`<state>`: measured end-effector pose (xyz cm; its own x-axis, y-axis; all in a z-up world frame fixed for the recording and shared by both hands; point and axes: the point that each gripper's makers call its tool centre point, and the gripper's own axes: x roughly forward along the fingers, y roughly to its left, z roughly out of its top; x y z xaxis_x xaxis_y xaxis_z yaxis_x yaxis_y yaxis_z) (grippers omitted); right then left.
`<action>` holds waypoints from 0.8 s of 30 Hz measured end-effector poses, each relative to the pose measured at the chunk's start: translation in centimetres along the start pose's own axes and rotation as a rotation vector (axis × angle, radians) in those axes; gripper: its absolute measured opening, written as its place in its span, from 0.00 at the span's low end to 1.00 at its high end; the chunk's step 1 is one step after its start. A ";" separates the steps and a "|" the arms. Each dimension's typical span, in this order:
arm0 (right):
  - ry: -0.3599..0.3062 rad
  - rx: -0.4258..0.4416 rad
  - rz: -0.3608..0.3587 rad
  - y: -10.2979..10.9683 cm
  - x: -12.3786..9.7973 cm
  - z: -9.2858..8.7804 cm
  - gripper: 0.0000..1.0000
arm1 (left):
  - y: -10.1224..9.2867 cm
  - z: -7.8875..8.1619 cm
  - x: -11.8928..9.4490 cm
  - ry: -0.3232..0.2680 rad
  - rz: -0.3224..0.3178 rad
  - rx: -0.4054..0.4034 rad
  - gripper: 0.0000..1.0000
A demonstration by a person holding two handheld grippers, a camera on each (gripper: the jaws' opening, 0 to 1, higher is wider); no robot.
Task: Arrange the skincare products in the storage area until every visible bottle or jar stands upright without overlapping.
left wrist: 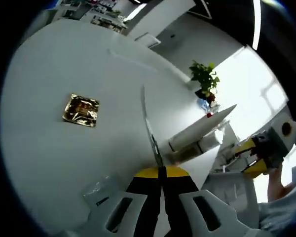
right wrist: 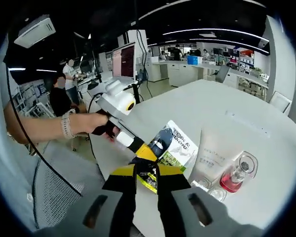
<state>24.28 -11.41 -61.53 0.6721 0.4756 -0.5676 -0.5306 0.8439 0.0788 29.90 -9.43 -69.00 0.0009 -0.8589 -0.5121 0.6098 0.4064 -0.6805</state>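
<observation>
- Right gripper view is showing the skincare things gathered near one edge of the white table (right wrist: 246, 106): a flat sachet (right wrist: 176, 146) printed in white, green and black, a pale cream squeeze tube (right wrist: 214, 153) lying flat beside it, and a clear glass bottle (right wrist: 239, 175) with pink liquid, touching the tube's side.
- The sachet is looking thin and glossy, with dark lettering on its white upper panel and a yellow-green band lower down.
- The tube is lying with its wide crimped end away from the camera; its matte surface is carrying faint grey print.
- The right gripper (right wrist: 146, 174) is reaching toward the sachet's near corner, its yellow-tipped black jaws standing a little apart; I cannot tell whether they are pinching it.
- The left gripper (right wrist: 149, 150), held by a person's hand (right wrist: 99, 123), is coming in from the left; its tips are meeting the sachet's left edge, and whether they are gripping it I cannot tell.
- Left gripper view is showing that gripper's jaws pressed together on the thin edge of the sachet (left wrist: 151, 131), seen edge-on.
- A crinkled gold foil packet (left wrist: 81, 110) is lying alone well out on the table's open middle.
- A potted green plant (left wrist: 205, 79) is standing by the table's far edge.
</observation>
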 end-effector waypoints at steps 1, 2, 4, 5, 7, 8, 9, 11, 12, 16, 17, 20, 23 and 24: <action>0.017 -0.003 -0.003 0.0 0.2 -0.6 0.17 | 0.0 -0.2 0.1 0.010 -0.001 0.003 0.00; 0.032 -0.015 -0.015 -0.1 0.3 -1.0 0.17 | 0.0 -0.4 0.2 0.021 -0.002 0.002 0.00; 0.040 -0.018 -0.016 0.0 0.6 -1.4 0.17 | 0.0 -0.6 0.3 0.029 -0.003 -0.002 0.00; 0.042 -0.010 -0.013 0.0 0.7 -1.6 0.17 | 0.0 -0.6 0.3 0.031 -0.003 -0.004 0.00; 0.037 0.004 -0.022 -0.2 0.8 -1.8 0.17 | 0.1 -0.7 0.5 0.037 -0.006 -0.008 0.00; 0.037 0.006 -0.026 -0.3 0.9 -1.8 0.17 | 0.1 -0.8 0.6 0.043 -0.007 -0.011 0.00; 0.038 0.007 -0.026 -0.3 1.0 -1.9 0.17 | 0.1 -0.9 0.7 0.047 -0.014 -0.017 0.00; 0.059 0.003 -0.026 -0.2 1.4 -2.4 0.17 | 0.2 -1.1 1.0 0.063 -0.024 -0.022 0.00; 0.071 -0.004 -0.037 -0.4 1.6 -2.7 0.17 | 0.3 -1.2 1.1 0.069 -0.016 -0.020 0.00; 0.064 0.021 -0.032 -0.2 2.1 -2.9 0.17 | 0.9 -1.5 1.5 0.089 -0.002 -0.024 0.00; 0.069 0.022 -0.033 -0.2 2.3 -3.0 0.17 | 1.0 -1.5 1.5 0.092 -0.002 -0.025 0.00; 0.084 0.022 -0.036 -0.2 2.9 -3.6 0.16 | 1.4 -1.7 1.7 0.102 0.021 -0.016 0.00; 0.092 0.026 -0.045 -0.3 3.4 -4.1 0.16 | 1.9 -1.8 1.9 0.103 0.042 -0.003 0.00; 0.096 0.026 -0.047 -0.4 3.6 -4.2 0.16 | 2.1 -1.9 2.0 0.106 0.047 -0.003 0.00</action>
<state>24.70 -11.08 -67.06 0.6421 0.4107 -0.6473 -0.4855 0.8714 0.0713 29.67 -9.72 -72.45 -0.0542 -0.8011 -0.5961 0.6084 0.4469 -0.6559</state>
